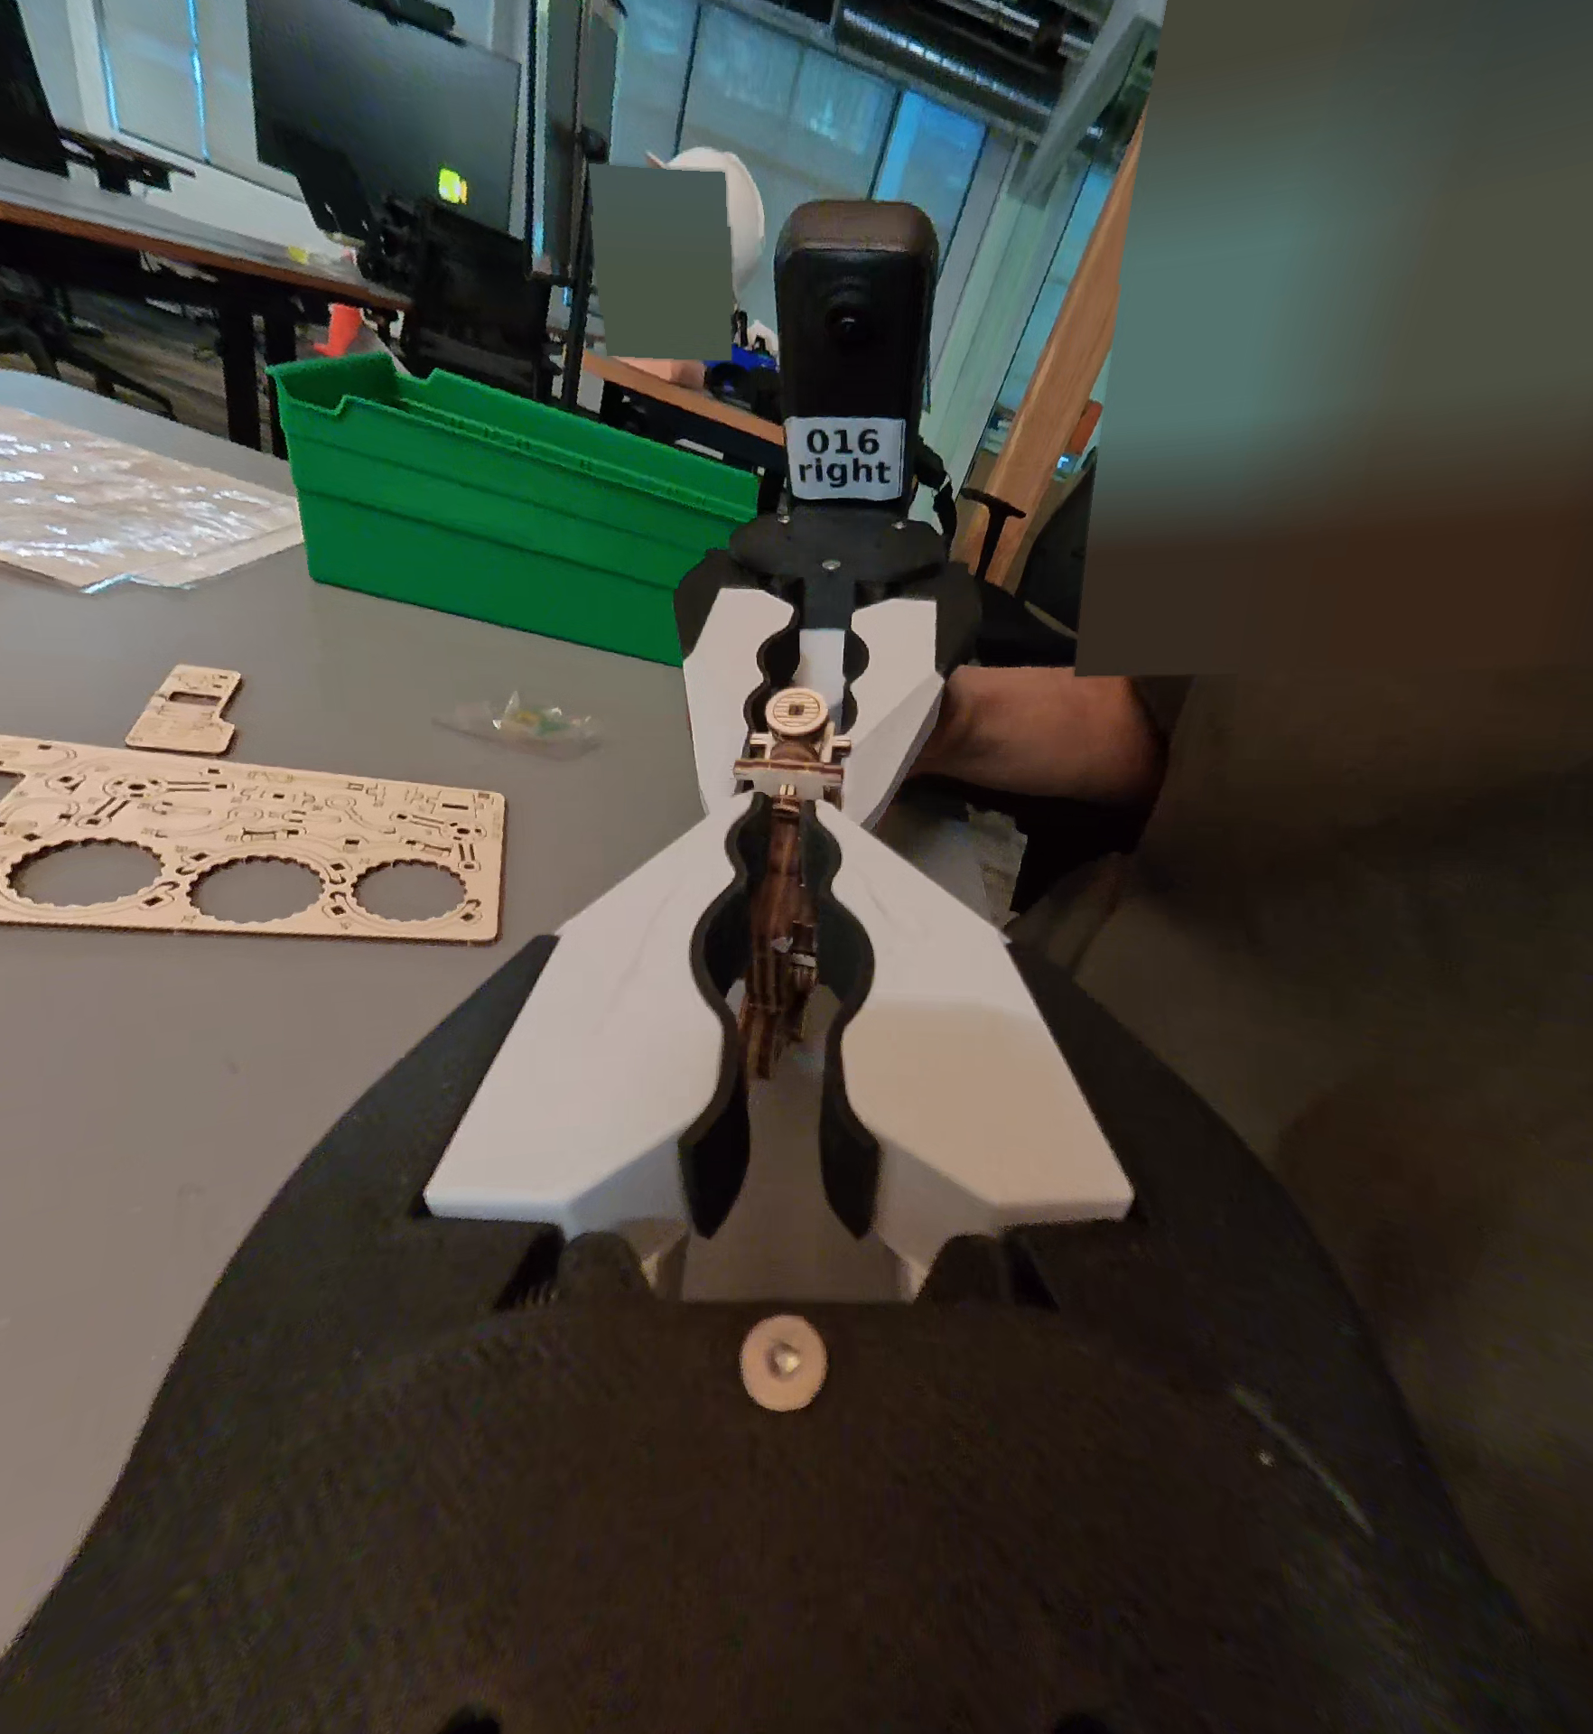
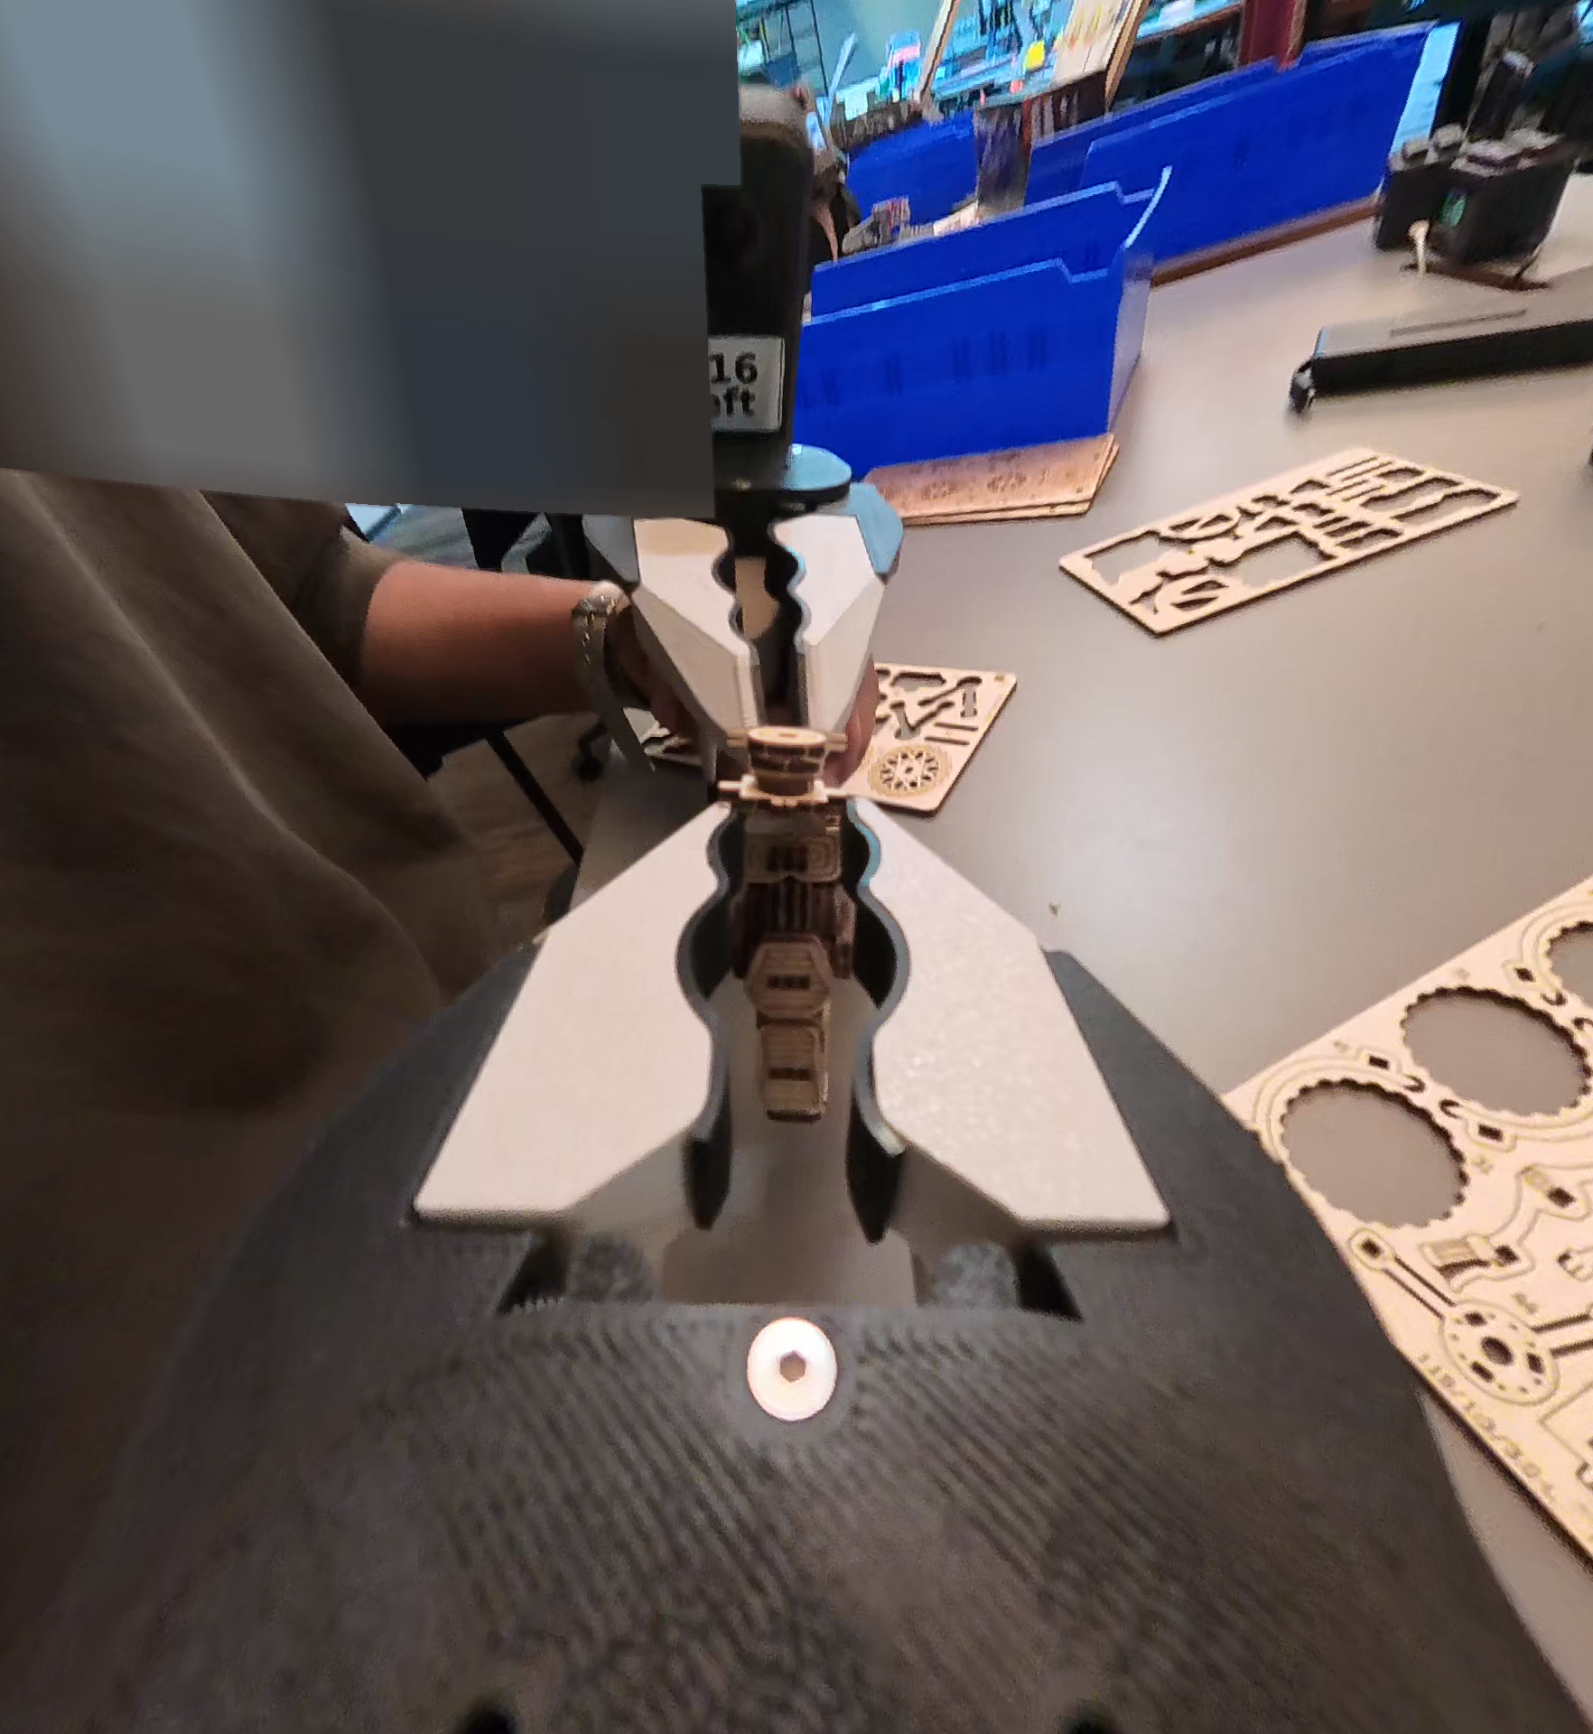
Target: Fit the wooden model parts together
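Two tongs are meeting tip to tip over a small wooden model held in the air above the tabletop.

The model (image 2: 788,948) is sitting pinched between the right tongs (image 2: 785,805), its capped end poking out toward the left tongs (image 1: 785,807), which are closing on a dark wooden piece (image 1: 779,948) of their own, so both look to be pinching wood rather than standing spread. For a clean fit, I judge the two should be staying in line and pressing straight together, with no twisting, since the thin tabs look easy to snap. Below, punched-out wooden sheets (image 1: 211,844) and a small plastic bag (image 1: 521,724) are lying on the grey tabletop (image 1: 164,1079), with a green bin (image 1: 492,525) behind and blue bins (image 2: 962,357) on the other side, in an office-like room with desks.
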The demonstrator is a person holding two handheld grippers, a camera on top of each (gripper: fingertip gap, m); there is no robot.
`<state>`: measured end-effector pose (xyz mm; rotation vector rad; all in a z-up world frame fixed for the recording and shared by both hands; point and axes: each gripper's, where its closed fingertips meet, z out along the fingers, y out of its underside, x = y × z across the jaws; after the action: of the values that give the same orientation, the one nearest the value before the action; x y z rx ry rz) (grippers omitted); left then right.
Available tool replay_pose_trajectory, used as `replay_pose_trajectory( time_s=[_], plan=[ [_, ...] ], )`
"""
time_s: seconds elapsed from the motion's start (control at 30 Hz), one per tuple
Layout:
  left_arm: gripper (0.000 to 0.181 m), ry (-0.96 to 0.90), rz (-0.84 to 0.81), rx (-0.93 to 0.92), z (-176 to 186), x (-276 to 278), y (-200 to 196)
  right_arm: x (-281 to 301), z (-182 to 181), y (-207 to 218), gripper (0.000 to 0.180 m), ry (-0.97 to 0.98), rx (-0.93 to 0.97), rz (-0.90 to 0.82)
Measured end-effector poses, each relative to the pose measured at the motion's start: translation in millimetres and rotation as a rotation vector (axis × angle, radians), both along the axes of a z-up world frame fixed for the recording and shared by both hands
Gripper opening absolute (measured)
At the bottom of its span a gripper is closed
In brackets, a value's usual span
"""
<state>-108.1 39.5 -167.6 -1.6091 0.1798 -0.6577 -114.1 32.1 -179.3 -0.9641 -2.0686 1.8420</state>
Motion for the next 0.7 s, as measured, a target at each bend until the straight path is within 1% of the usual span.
replay_pose_trajectory(
  time_s=[0.3, 0.53, 0.6, 0.7],
  plan=[
    [0.003, 0.048, -0.032, -0.076, -17, 4, 1, 5, -17, 1, 0.018, -0.081, 0.025, 0.047],
    [0.003, 0.014, -0.058, -0.112, -20, 6, 1, 7, -21, 1, 0.019, -0.141, -0.011, 0.066],
    [0.003, 0.015, -0.062, -0.12, -21, 8, 1, 7, -24, 1, 0.032, -0.156, -0.007, 0.065],
    [0.003, 0.009, -0.063, -0.134, -23, 8, 2, 8, -27, 1, 0.034, -0.175, -0.007, 0.068]
  ],
)
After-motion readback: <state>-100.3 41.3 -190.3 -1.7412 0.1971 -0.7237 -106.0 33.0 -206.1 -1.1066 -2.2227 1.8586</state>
